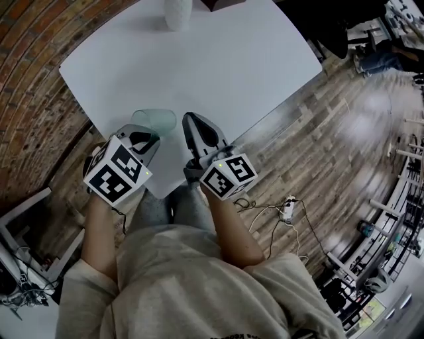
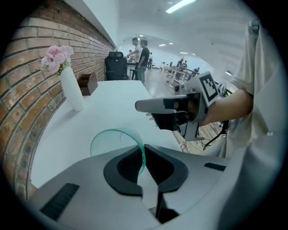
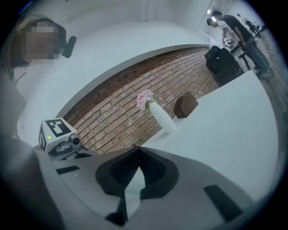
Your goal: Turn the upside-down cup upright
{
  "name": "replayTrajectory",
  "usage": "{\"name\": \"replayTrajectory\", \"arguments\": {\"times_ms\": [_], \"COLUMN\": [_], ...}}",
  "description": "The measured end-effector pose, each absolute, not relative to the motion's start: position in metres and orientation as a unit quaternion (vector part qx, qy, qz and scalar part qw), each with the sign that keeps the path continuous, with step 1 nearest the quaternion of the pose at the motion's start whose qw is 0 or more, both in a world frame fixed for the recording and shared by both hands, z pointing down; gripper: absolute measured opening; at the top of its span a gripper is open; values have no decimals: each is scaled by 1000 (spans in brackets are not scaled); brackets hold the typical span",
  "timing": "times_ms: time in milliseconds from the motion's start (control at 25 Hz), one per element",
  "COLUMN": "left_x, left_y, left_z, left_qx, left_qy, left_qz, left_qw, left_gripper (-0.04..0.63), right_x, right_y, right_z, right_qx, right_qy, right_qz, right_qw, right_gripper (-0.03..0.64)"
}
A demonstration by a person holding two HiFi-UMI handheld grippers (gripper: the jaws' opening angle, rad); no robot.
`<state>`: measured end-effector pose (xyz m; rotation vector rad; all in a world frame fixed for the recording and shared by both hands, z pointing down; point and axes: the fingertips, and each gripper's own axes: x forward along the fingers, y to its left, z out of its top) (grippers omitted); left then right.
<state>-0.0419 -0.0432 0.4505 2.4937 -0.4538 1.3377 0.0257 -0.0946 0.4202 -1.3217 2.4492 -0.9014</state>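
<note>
A see-through green cup (image 1: pixel 154 120) is at the near edge of the white table (image 1: pixel 218 59). My left gripper (image 1: pixel 150 136) is shut on its wall: in the left gripper view the thin green rim (image 2: pixel 118 140) runs down between the two pinched pads (image 2: pixel 157 165). Which way the cup faces I cannot tell. My right gripper (image 1: pixel 191 120) hovers just right of the cup with its jaws shut and nothing between them; it also shows in the left gripper view (image 2: pixel 143 106). In the right gripper view its pads (image 3: pixel 155 173) meet, with bare table beyond.
A white vase (image 1: pixel 177 13) with pink flowers (image 2: pixel 57 55) stands at the table's far side, a brown box (image 3: pixel 185 104) beside it. A brick wall (image 3: pixel 130 112) runs along the table's left. Cables and a power strip (image 1: pixel 286 208) lie on the wooden floor.
</note>
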Motion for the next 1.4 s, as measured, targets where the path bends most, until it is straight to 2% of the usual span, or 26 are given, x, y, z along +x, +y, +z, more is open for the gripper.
{"name": "replayTrajectory", "arguments": {"times_ms": [240, 440, 1400], "left_x": [-37, -30, -15], "left_y": [-36, -36, -24], "left_z": [458, 458, 473], "left_qx": [852, 850, 815], "left_qy": [-126, -112, -62], "left_qz": [493, 502, 569], "left_qw": [122, 112, 93], "left_gripper": [23, 23, 25], "right_x": [17, 11, 9], "right_y": [-86, -80, -61], "right_z": [454, 473, 508], "right_qx": [-462, -460, -453], "right_qy": [828, 826, 806], "right_qz": [-316, -325, -355], "right_qw": [12, -34, -135], "right_gripper": [8, 6, 6]}}
